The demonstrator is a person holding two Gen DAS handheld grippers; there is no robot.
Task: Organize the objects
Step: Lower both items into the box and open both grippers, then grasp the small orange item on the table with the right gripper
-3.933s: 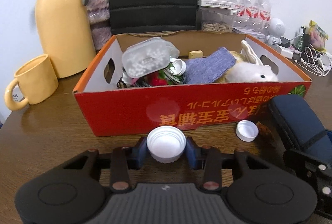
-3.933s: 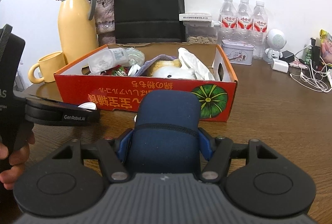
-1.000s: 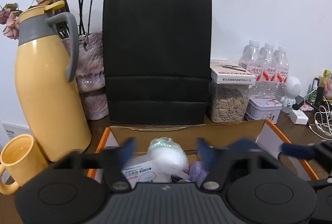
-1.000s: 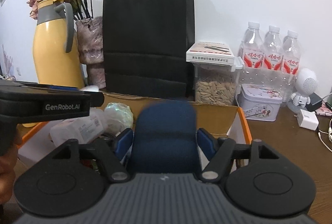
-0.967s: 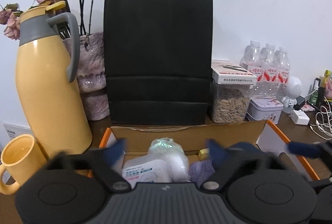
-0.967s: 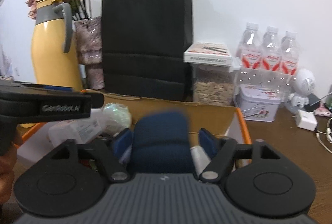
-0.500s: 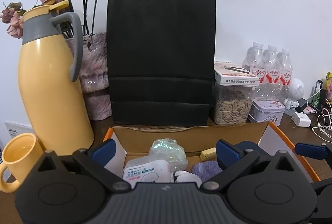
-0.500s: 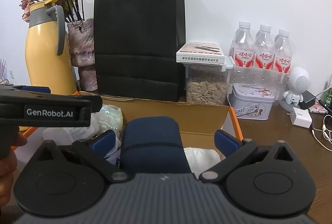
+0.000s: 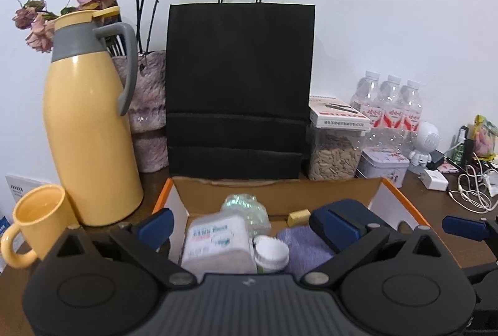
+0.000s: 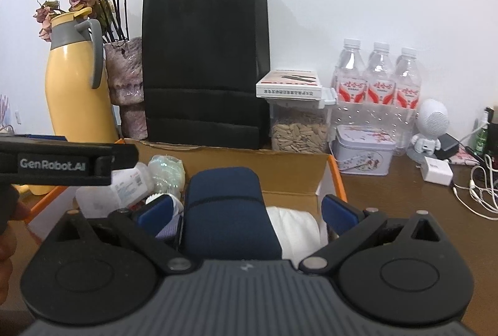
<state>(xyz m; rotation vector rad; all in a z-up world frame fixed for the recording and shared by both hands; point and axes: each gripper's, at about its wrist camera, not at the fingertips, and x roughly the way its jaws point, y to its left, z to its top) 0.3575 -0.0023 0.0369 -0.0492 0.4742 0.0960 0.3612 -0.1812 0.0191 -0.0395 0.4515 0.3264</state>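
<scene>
1. Nearest, left wrist view: our left gripper (image 9: 241, 222) hangs over the near end of the cardboard box (image 9: 395, 196), fingers spread wide with nothing between them.
2. Below it, the white cap (image 9: 270, 252) lies inside the box, between the wipes pack (image 9: 218, 242) and the purple cloth (image 9: 303, 245). The cap touches neither finger.
3. Right wrist view: our right gripper (image 10: 246, 211) is also spread wide. The blue case (image 10: 228, 211) sits between the fingers but clear of both, resting in the box beside a white bundle (image 10: 295, 227).
4. Farther in the box: a clear crinkled wrapper (image 9: 246, 207) and a small yellow block (image 9: 298, 216) near the far wall.
5. Beyond the box: a yellow jug (image 9: 87, 124) and yellow mug (image 9: 37, 221) at the left, a black paper bag (image 9: 239, 87) in the middle, a jar of seeds (image 9: 336, 155), a tin (image 9: 384, 163) and water bottles (image 9: 389, 105) at the right.
6. Progress, our judgement: cap and case both appear deposited. We see no loose item left on the table in these views, though the near table is hidden; withdrawing the grippers seems to be what remains.
7. Change: 3.9 s ago both grippers were low at the table in front of the box, the left clamped on the cap and the right on the case. A second cap lay on the table then; it is out of view now.
</scene>
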